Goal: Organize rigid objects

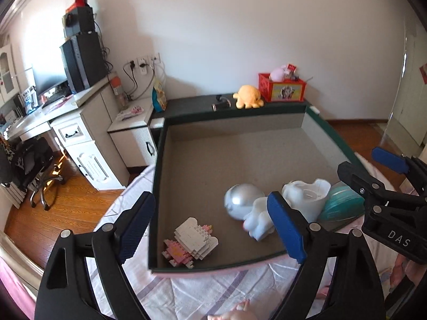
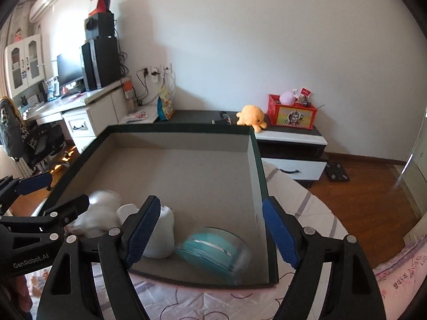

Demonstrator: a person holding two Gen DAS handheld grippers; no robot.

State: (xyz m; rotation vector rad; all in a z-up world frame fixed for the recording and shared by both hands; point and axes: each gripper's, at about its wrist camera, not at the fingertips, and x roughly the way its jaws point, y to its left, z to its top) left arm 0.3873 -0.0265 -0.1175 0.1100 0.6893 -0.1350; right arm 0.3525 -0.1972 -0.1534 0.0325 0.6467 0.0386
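Note:
A shallow dark-green box with a grey floor (image 1: 213, 160) lies on the bed; it also shows in the right wrist view (image 2: 186, 165). Inside it lie a pink-and-white brick figure (image 1: 193, 242), a white astronaut toy with a silver visor (image 1: 248, 208), a white figure (image 1: 307, 197) and a teal round case (image 1: 344, 202). The teal case (image 2: 216, 250) and the white figure (image 2: 160, 234) also show in the right wrist view. My left gripper (image 1: 213, 229) is open and empty over the box's near edge. My right gripper (image 2: 213, 234) is open and empty above the teal case.
The bed sheet (image 1: 213, 293) spreads under the box. A small doll (image 1: 234, 312) lies at the bottom edge. A dark cabinet behind holds a yellow plush octopus (image 1: 248, 97) and a red box (image 1: 283, 88). A white desk (image 1: 80, 122) and chair (image 1: 32, 165) stand left.

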